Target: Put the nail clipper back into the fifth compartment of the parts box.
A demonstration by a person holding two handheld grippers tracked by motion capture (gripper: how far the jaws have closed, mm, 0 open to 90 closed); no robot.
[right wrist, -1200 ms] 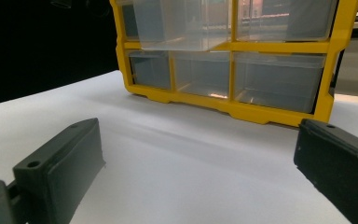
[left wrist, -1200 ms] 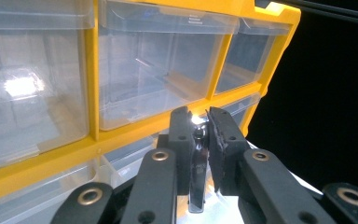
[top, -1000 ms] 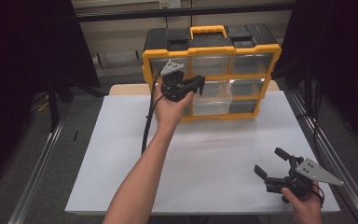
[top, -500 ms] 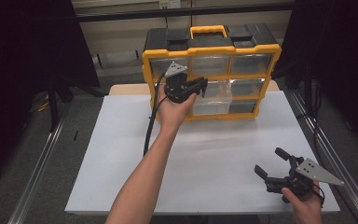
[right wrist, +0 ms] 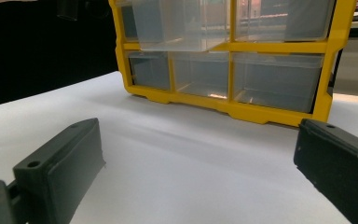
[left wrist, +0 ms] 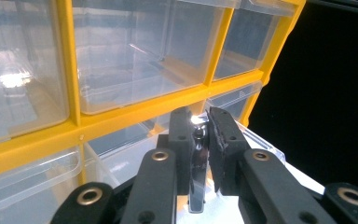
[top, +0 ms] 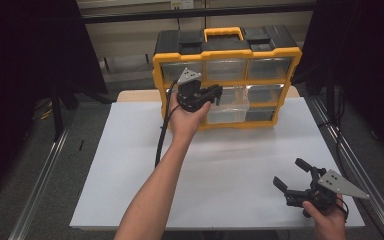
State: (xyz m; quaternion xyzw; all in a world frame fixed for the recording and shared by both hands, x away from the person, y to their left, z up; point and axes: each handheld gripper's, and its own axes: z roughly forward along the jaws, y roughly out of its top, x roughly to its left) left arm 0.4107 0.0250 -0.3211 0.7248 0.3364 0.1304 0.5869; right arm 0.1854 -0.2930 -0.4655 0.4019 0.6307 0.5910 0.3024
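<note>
Left gripper view shows the left gripper (left wrist: 199, 140) clamped on the front lip of a clear middle drawer (top: 232, 97) in the yellow organiser (top: 280, 55); pull straight, level, toward the desk (top: 230, 160). Right gripper (top: 295, 177) rests open, well apart.

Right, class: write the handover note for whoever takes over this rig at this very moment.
Left tool: shut on a small shiny metal piece, held above the pulled-out clear drawer in the middle row of the yellow organiser.
Right tool: open, holding nothing, low over the white table at the near right.
Done: drawer pulled out, piece brought to it.
Left: probably release the piece into the drawer, then push it closed.
</note>
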